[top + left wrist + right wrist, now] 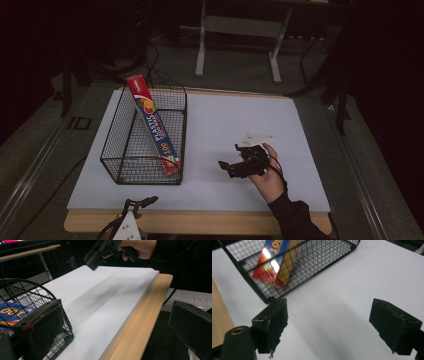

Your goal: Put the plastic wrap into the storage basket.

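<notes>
At the far left of the high view we see the left claw (141,202) low at the near edge of the tabletop (240,125), just in front of the wire basket (112,160). In its own view its jaws stand wide apart with nothing between them, one beside the basket's corner and the other off past the wooden edge strip (140,322).

Next comes the black wire basket, standing on the white sheet that covers the tabletop. Inside it leans a long red and blue box of plastic wrap (152,122), its lower end in the near right corner of the basket and its upper end poking above the far rim. We read "PLASTIC" along its side and "100" near the lower end; the smaller print is too fine to make out.

To the right, well apart from the basket, the right claw (226,166) hangs over bare white sheet, held in a hand (267,175). Its jaws point toward the basket and are spread wide, holding nothing.
</notes>
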Motion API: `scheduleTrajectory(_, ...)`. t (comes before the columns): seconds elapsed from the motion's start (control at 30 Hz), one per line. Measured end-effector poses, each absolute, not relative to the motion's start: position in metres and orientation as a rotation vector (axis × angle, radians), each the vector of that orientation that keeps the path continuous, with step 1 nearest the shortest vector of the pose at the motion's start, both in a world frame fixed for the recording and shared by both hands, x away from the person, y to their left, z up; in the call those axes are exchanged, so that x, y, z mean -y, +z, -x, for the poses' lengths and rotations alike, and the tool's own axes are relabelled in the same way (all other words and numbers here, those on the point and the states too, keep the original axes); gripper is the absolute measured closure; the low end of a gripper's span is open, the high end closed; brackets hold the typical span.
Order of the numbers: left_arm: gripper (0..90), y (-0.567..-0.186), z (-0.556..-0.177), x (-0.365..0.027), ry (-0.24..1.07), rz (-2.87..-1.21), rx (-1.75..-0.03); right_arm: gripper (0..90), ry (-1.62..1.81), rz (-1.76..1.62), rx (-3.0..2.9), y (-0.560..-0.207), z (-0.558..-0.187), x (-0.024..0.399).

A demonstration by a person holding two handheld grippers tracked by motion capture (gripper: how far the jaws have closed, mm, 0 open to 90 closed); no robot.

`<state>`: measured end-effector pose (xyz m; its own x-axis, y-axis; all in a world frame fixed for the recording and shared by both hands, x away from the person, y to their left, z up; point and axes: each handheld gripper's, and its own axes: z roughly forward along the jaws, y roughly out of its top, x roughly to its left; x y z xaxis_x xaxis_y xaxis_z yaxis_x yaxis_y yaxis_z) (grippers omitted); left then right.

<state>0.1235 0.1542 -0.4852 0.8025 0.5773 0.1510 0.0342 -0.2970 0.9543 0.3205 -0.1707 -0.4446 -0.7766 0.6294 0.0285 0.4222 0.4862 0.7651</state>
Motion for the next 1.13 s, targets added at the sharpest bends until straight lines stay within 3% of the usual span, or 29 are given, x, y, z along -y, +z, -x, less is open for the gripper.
scheduleTrajectory(0.7,0.3,-0.484,-0.121,-0.153,0.556,-1.810,-0.442,13.9,1.130,-0.904,-2.420,-0.473,-0.286,0.215)
scheduleTrajectory(1.13,0.3,-0.484,-0.120,-0.153,0.557,-1.819,-0.438,13.9,1.125,-0.860,-2.406,-0.482,-0.287,0.210)
